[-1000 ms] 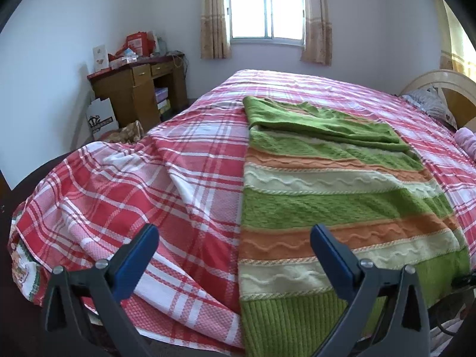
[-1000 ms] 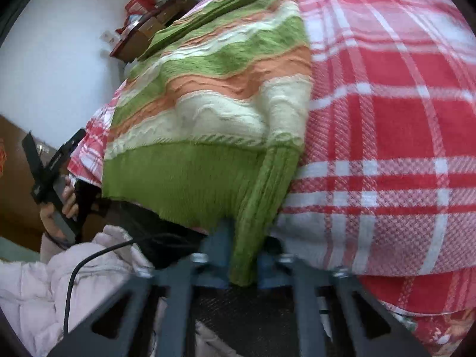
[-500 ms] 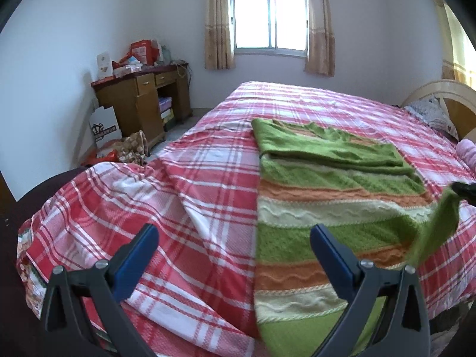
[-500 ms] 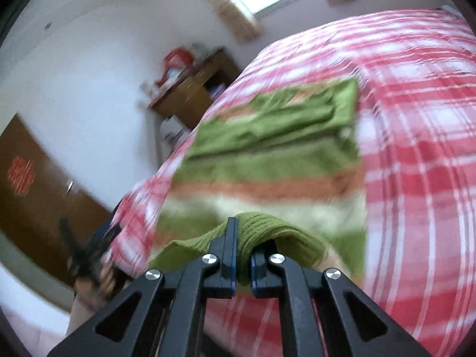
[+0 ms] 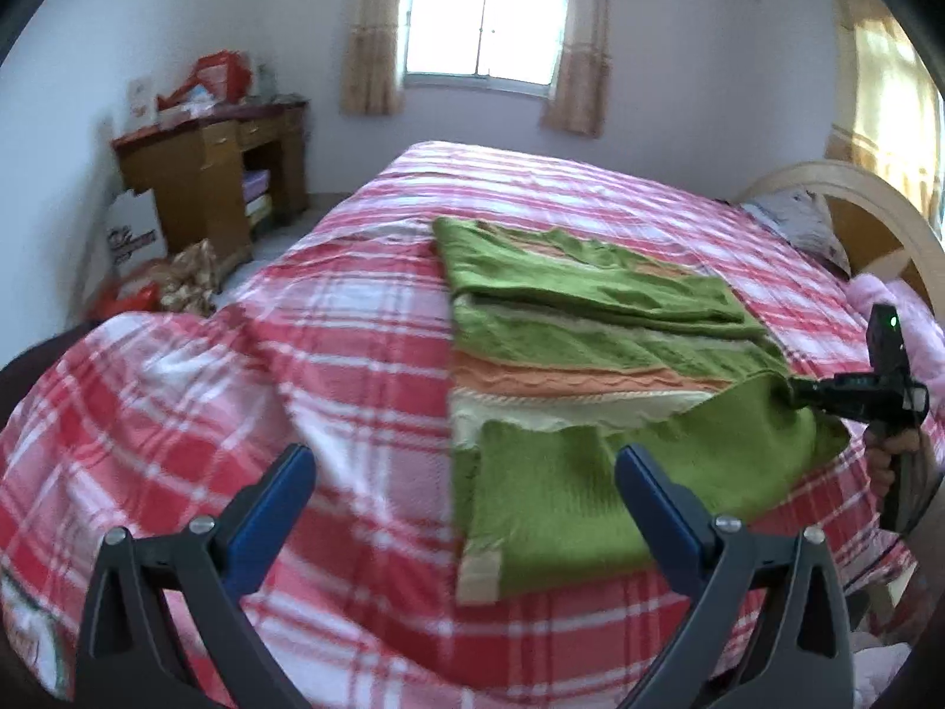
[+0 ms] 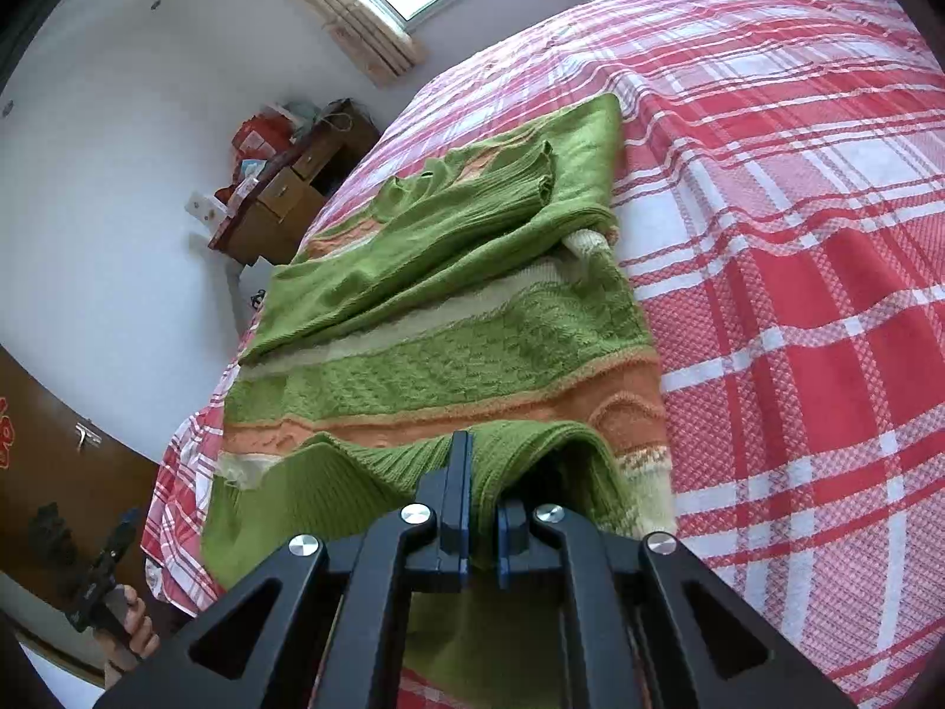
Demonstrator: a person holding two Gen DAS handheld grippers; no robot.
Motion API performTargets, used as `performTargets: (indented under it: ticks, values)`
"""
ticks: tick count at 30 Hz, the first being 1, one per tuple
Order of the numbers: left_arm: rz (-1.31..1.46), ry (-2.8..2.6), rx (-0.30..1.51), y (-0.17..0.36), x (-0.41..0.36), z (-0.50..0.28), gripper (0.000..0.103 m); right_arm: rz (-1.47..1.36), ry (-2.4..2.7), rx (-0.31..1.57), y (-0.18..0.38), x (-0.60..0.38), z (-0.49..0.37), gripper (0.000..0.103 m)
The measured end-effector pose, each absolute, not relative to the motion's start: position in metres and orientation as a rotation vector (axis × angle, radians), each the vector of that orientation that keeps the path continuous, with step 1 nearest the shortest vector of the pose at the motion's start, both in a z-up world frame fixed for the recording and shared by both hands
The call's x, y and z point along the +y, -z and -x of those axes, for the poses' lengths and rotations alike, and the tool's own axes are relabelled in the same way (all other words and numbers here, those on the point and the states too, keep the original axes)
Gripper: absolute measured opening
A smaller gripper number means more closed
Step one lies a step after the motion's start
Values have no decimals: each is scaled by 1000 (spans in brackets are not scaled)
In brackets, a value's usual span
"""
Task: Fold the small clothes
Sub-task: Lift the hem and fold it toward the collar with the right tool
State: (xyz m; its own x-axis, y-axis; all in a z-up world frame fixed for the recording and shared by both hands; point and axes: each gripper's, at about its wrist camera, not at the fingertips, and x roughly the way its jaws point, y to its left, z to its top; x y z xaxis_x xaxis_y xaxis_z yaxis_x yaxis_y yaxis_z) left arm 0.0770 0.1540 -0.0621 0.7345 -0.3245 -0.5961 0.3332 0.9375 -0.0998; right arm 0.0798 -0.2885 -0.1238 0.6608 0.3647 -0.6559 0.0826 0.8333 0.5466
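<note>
A green, orange and cream striped knit sweater [image 5: 590, 319] lies on the red plaid bed [image 5: 331, 354], its sleeves folded across the top. My right gripper [image 6: 484, 502] is shut on the sweater's green ribbed hem [image 6: 531, 449] and holds it lifted and folded over the lower stripes. It also shows in the left wrist view [image 5: 797, 396], at the sweater's right edge. My left gripper [image 5: 460, 490] is open and empty, held above the near part of the bed, left of the folded hem.
A wooden desk [image 5: 218, 177] with clutter on top stands at the far left wall, with bags on the floor beside it. A curved wooden headboard [image 5: 874, 218] and pillow lie at the right. A window [image 5: 484, 29] is behind the bed.
My right gripper has lifted the sweater's hem off the bed's near edge and carried it up over the lower stripes. My left gripper has stayed open and risen a little.
</note>
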Motion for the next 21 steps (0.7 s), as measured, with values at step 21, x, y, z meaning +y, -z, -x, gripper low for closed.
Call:
performTargets:
  ticks: [21]
  values:
    - [9,463,825,110,124,-108,71,-568,-182,845,129,-285,-83,6]
